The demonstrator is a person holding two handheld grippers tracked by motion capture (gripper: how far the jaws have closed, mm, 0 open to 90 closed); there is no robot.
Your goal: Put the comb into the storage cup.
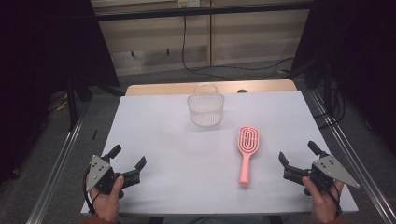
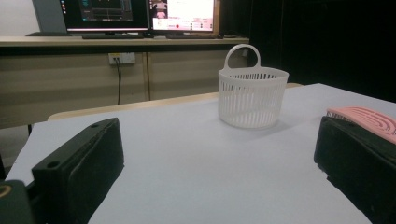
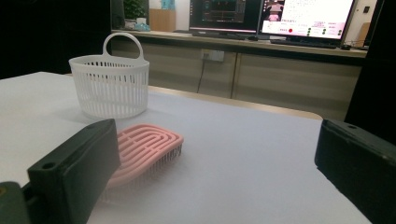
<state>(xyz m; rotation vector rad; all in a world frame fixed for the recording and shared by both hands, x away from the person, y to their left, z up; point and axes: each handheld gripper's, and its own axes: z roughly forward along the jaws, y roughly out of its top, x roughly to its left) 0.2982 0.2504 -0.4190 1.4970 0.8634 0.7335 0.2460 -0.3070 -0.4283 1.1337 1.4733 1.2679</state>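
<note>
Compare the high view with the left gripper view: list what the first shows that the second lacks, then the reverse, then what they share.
High view alone: both hands with open tongs, left and right, the brush's handle, the floor and rails. Left gripper view alone: two lit monitors on a counter and a wall socket. Shared: the white basket standing upright, the pink brush head, the white table.

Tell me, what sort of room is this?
Probably a lab or workshop: lit monitors on a bench, loose cables on the floor, and a white-covered table holding just a basket and brush.
</note>
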